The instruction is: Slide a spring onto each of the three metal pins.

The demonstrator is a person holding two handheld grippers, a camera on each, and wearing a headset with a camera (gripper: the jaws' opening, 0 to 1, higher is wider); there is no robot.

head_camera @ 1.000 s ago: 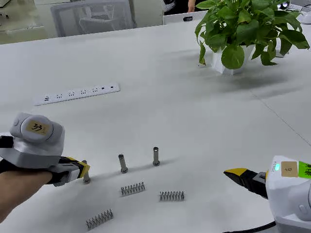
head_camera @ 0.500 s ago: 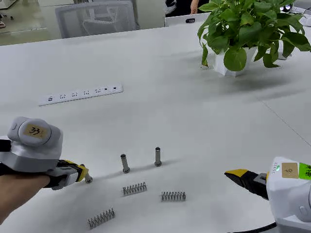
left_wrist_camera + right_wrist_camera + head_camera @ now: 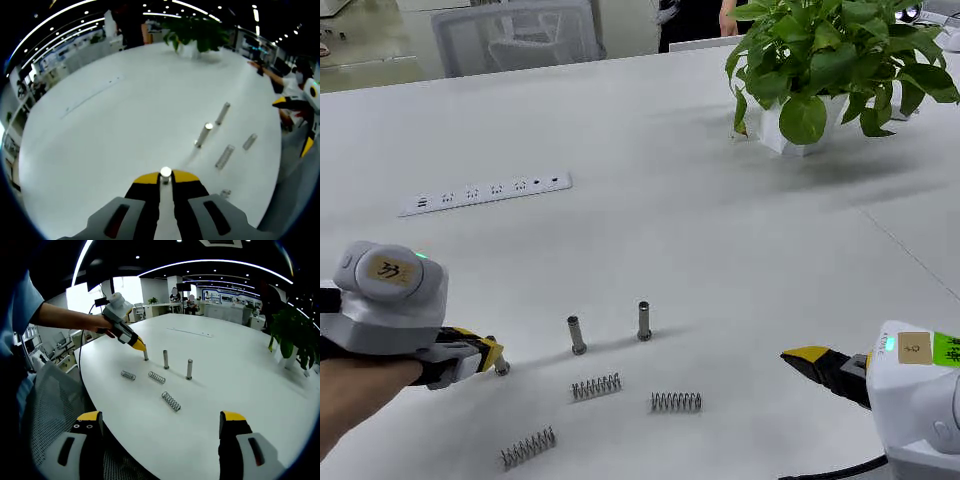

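Note:
Three short metal pins stand upright in a row on the white table: left pin point(image 3: 500, 366), middle pin point(image 3: 576, 335), right pin point(image 3: 643, 320). Three springs lie flat in front of them: one point(image 3: 595, 386), another point(image 3: 676, 401), a third point(image 3: 528, 449). My left gripper point(image 3: 490, 353) is shut on the left pin, whose head point(image 3: 165, 172) shows between the yellow tips. The other two pins point(image 3: 204, 135) point(image 3: 222, 113) stand beyond it. My right gripper point(image 3: 815, 362) hovers open at the lower right, its jaws wide apart point(image 3: 160, 425), facing the pins point(image 3: 165, 359) and springs point(image 3: 171, 401).
A white power strip point(image 3: 485, 192) lies at the back left. A potted green plant point(image 3: 825, 60) stands at the back right. A mesh chair point(image 3: 515, 35) sits behind the table's far edge. Bare tabletop lies between the pins and the plant.
The left gripper has sunk slightly at the left pin and stays closed around it. The right gripper, the other pins and the springs have not moved.

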